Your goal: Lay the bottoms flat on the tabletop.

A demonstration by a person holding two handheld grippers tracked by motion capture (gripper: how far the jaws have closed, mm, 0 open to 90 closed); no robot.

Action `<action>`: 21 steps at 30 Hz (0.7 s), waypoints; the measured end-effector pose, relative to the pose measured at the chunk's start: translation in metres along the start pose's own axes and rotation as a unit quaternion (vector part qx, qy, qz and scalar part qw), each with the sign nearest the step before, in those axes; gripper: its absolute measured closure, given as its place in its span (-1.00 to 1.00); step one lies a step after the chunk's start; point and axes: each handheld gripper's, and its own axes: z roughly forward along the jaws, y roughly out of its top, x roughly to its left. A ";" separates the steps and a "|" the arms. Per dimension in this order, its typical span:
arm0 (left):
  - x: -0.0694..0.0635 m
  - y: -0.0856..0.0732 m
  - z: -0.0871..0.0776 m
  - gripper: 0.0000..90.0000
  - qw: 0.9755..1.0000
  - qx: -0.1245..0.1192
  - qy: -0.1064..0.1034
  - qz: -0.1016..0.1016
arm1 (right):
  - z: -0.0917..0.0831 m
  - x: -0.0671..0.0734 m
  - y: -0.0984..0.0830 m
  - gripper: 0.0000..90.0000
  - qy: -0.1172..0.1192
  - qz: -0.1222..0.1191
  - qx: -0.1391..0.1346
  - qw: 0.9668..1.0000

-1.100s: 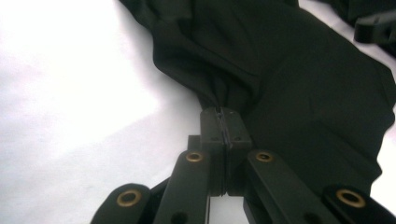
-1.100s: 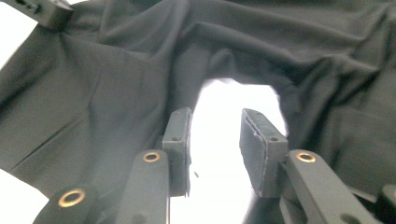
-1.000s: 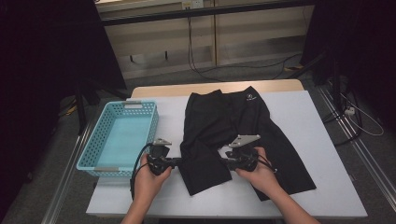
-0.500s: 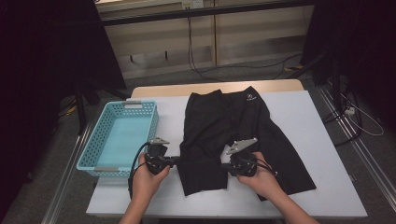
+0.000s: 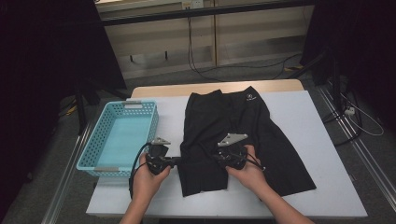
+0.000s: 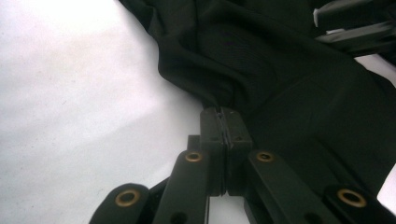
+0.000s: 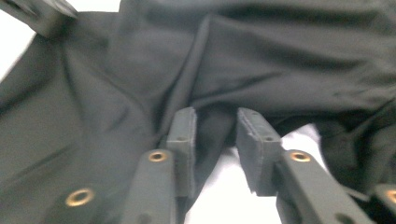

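The black shorts [image 5: 233,135] are spread flat on the table [image 5: 322,196], beside the blue basket [image 5: 122,135]. Their left edge is pinched tight by the left gripper [image 6: 225,122]. The right gripper [image 7: 215,130] has just been reopened a little, cloth loose between its jaws; a firm bite is needed before any fold is pulled.

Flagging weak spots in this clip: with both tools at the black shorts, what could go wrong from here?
1. The left tool pinches only a thin edge of the black shorts; a pull might slip it free.
2. The right tool has just been opening, with a fold between its pads but not pressed, so that side may drop or bunch.
3. The blue basket sits close beside the left hand; a sideways swing could knock it.
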 end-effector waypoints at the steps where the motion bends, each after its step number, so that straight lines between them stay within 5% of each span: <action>1: 0.000 0.000 0.000 0.98 1.000 0.000 0.000 0.000 | 0.003 0.000 -0.001 0.75 0.001 -0.001 0.004 1.000; 3: 0.000 0.000 0.001 0.98 1.000 -0.002 0.000 0.001 | 0.002 -0.002 -0.002 0.95 0.019 0.012 -0.001 1.000; 7: 0.001 0.001 0.002 0.98 1.000 -0.003 0.007 0.006 | -0.011 -0.010 -0.001 0.96 0.023 0.027 -0.018 0.999; 11: 0.001 0.001 0.004 0.99 1.000 -0.001 0.004 -0.001 | -0.024 -0.025 -0.007 0.94 -0.001 0.055 -0.021 0.998; 21: 0.002 0.003 0.009 0.98 1.000 -0.017 0.009 0.004 | -0.032 -0.029 -0.014 0.96 -0.052 0.019 -0.006 0.998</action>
